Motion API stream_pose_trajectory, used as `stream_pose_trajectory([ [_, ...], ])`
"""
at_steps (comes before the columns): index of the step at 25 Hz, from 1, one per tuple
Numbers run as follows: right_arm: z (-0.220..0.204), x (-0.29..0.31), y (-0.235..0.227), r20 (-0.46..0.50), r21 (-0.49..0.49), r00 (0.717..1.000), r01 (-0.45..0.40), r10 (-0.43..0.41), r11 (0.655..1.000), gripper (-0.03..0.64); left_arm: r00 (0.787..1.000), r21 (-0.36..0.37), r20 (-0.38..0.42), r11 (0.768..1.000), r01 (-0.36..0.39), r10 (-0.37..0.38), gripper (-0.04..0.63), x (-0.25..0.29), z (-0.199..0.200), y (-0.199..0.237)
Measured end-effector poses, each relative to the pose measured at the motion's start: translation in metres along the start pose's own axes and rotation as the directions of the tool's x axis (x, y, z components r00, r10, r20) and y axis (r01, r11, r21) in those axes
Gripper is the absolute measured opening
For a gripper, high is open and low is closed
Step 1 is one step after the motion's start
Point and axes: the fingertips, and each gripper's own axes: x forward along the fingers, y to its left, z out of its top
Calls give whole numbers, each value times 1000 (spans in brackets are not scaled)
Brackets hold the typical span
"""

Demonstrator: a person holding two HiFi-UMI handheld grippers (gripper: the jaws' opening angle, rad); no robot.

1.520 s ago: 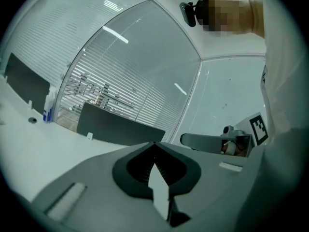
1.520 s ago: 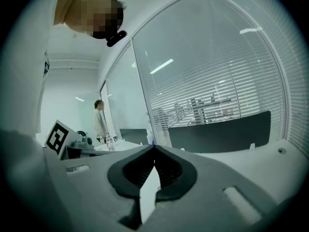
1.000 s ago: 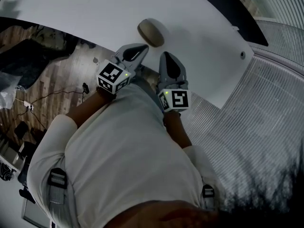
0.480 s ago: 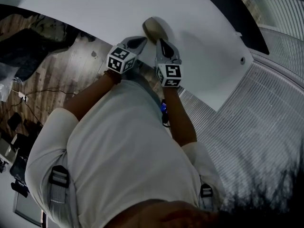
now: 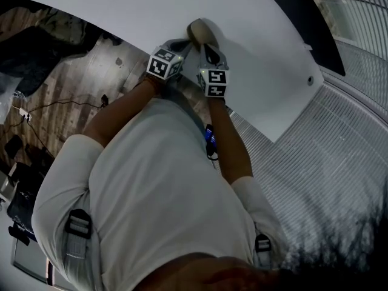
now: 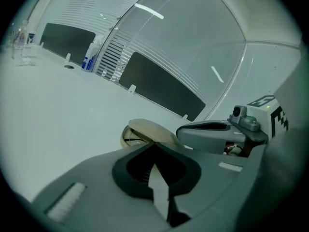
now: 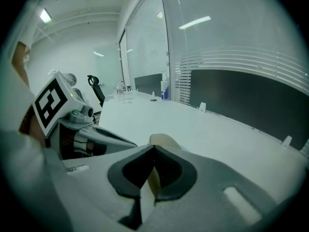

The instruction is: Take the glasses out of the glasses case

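A beige oval glasses case [image 5: 200, 30] lies on the white table [image 5: 254, 53] near its front edge. My left gripper [image 5: 185, 43] is shut and empty, its tip at the case's left side. My right gripper [image 5: 206, 48] is shut too, just in front of the case. In the left gripper view the case [image 6: 145, 129] lies just beyond the closed left gripper [image 6: 153, 144], with the right gripper [image 6: 212, 134] beside it. A dark curved line shows at its near end. The right gripper view has the case [image 7: 164, 141] behind the shut right gripper [image 7: 154, 146]. Whether either tip touches the case is unclear.
A blue-labelled bottle [image 6: 89, 57] and a cable hole [image 5: 310, 80] are far back on the table. Dark low panels [image 6: 159, 88] and a glass wall run behind it. An office chair [image 7: 96, 88] stands at the far end. Wooden floor with cables [image 5: 60, 96] lies left.
Both grippers have come down and forward from in front of my body to the glasses case, side by side. Their jaws stayed shut.
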Motion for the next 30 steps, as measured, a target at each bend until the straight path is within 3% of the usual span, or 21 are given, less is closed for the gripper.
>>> stream_pose_trajectory([
  [7,4,1,1,-4,-98,1000,20,-20,995,2,999,1,-20,999,-34,34,10,6,-7,11],
  [8,3,2,1,-6,-107,1000,20,-21,994,2,999,-1,-22,999,-40,40,61,8,-8,13],
  [9,3,3,0,-12,-116,1000,19,-21,993,32,999,-3,-28,999,-46,46,86,9,-10,16],
  [10,2,4,0,-20,-126,1000,20,-23,992,116,998,-4,-36,999,-54,54,103,10,-11,18],
  [13,-1,9,-2,-43,-195,998,37,-46,980,192,995,-29,-61,996,-83,82,124,12,-16,29],
  [18,-7,14,-4,-96,-291,992,48,-79,956,260,991,-63,-86,992,-109,103,169,16,-21,38],
  [30,-25,26,-16,-148,-368,982,56,-118,928,274,988,-97,-114,989,-115,104,184,35,-21,39],
])
